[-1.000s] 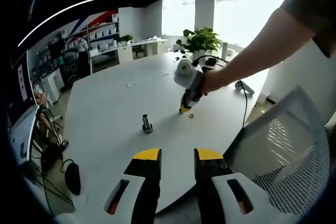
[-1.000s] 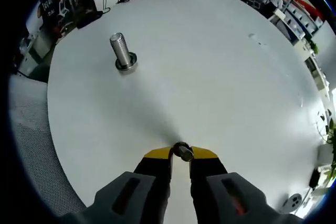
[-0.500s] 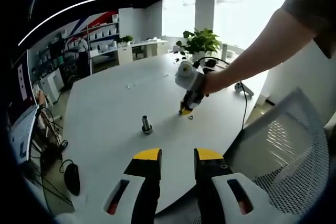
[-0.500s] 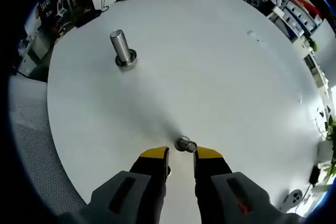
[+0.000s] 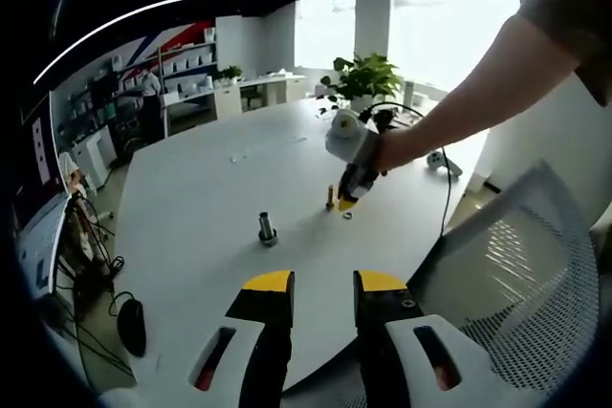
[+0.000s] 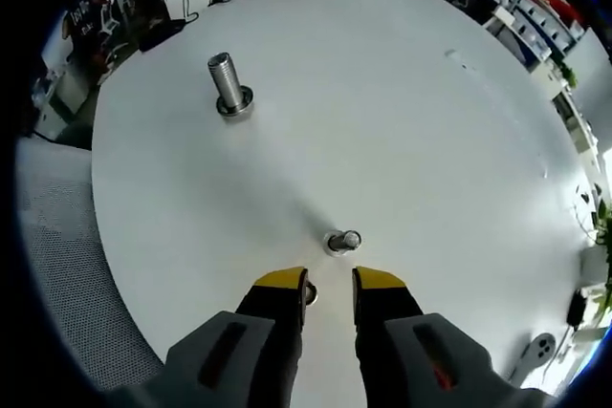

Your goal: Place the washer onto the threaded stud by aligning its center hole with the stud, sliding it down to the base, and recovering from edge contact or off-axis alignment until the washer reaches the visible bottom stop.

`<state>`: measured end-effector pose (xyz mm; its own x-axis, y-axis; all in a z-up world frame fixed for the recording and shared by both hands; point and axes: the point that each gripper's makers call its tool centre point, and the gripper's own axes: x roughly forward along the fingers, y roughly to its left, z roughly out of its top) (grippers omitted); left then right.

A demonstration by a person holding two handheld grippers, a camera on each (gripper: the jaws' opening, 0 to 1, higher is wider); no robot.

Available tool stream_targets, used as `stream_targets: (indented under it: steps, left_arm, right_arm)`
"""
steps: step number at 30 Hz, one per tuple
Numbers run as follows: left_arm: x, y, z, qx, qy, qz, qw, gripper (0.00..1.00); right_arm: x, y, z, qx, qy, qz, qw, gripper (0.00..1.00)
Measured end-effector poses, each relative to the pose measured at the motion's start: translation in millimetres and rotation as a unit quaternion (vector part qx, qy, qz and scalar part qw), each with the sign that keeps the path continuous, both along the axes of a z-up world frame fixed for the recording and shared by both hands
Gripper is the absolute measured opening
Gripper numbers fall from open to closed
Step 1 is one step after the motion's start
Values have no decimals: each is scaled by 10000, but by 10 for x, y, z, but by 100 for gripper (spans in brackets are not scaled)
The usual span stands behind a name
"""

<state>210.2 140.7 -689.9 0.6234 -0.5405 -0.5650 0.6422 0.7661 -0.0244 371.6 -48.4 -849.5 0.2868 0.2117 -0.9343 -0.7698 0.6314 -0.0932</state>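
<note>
Right gripper (image 6: 328, 284) has its yellow-tipped jaws apart and empty. The small shiny metal washer (image 6: 341, 241) sits on the white round table (image 6: 402, 121) just ahead of them. It looks thin, stiff and slippery, so I'd pinch the rim. The upright grey threaded stud (image 6: 229, 86) stands well apart with open tabletop between. Left gripper (image 5: 322, 282) is also parted and empty.

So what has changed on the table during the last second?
The right gripper let go of the small stud, opened and drew back; that stud now stands free. A washer lies by its jaw. The large threaded stud and left gripper stayed.
</note>
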Motion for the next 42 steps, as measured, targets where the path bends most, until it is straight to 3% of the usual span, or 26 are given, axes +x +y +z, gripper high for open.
stream_targets:
  steps: [12, 34, 42]
  left_arm:
    - [5, 1, 6, 8, -23, 8, 10000, 23]
    - [2, 15, -14, 94, -19, 19, 10000, 23]
    - [0, 9, -15, 104, -19, 4, 9999, 23]
  right_arm:
    - [-194, -23, -116, -72, 191, 135, 9997, 22]
    - [-238, -11, -150, 256, 351, -51, 9990, 18]
    - [-237, -13, -165, -22, 527, 207, 9984, 16]
